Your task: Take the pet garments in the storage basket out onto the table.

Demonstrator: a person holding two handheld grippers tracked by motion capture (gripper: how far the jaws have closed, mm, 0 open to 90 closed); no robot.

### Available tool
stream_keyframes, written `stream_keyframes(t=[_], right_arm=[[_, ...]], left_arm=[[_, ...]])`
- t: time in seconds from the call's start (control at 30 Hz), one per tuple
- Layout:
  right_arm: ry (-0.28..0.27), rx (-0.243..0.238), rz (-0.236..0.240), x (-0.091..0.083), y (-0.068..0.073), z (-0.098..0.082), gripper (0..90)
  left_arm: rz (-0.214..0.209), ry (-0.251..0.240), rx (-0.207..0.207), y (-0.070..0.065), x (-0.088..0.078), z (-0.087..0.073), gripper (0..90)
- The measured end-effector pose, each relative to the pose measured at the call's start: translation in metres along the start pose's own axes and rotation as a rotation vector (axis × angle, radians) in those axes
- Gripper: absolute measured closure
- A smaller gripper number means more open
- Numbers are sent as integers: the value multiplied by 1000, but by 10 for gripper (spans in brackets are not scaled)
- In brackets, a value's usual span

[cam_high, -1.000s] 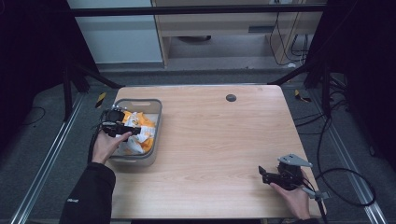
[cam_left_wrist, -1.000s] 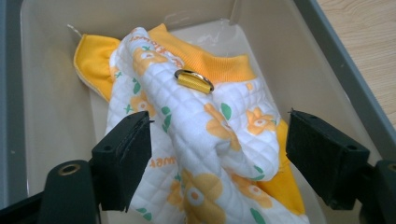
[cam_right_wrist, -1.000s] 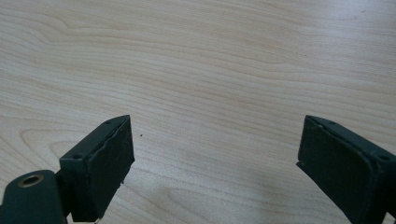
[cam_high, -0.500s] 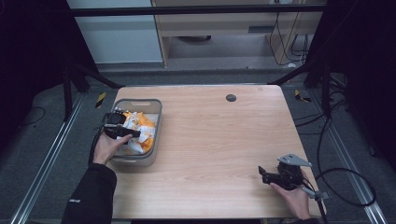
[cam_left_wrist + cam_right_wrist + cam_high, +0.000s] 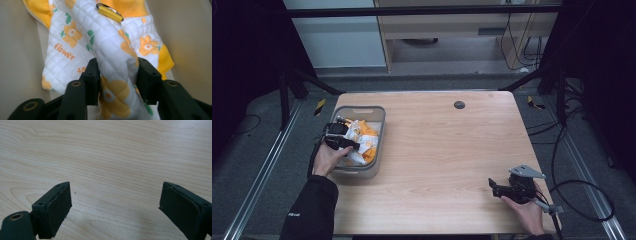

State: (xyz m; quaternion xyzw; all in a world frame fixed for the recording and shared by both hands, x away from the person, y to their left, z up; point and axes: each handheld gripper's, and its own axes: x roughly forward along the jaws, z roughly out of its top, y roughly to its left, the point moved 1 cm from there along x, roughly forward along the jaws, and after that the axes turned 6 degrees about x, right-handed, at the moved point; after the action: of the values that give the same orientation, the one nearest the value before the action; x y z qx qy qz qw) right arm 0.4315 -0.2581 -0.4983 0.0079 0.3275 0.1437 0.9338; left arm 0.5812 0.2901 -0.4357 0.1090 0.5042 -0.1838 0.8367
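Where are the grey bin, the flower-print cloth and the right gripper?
grey bin (image 5: 360, 111): high view, far rim.
flower-print cloth (image 5: 110, 47): left gripper view, quilted fold between the jaws.
right gripper (image 5: 115, 207): right gripper view, midway between open jaws.

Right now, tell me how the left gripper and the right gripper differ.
The left gripper is shut on a fold of the flowered cloth; the right gripper is open and holds nothing. The left gripper reaches into the grey bin at the table's left edge; the right gripper sits over the bare wooden table near its front right corner. Both have black jaws and are hand-held.
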Motion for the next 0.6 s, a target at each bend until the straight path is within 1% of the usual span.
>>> stream_keyframes(t=[0.2,0.27,0.43,0.47,0.53,0.6], right_arm=[[5,3,3,0,0,0,104],[7,1,2,0,0,0,103],[4,3,2,0,0,0,103],[4,6,0,0,0,0,103],[5,6,1,0,0,0,103],[5,6,3,0,0,0,103]], left_arm=[[6,16,10,-2,0,1,691],[4,17,6,-2,0,1,714],[12,1,14,-3,-3,1,740],[18,-16,21,-2,-7,1,743],[17,-24,20,-2,-9,1,747],[20,-41,26,-1,-17,1,749]])
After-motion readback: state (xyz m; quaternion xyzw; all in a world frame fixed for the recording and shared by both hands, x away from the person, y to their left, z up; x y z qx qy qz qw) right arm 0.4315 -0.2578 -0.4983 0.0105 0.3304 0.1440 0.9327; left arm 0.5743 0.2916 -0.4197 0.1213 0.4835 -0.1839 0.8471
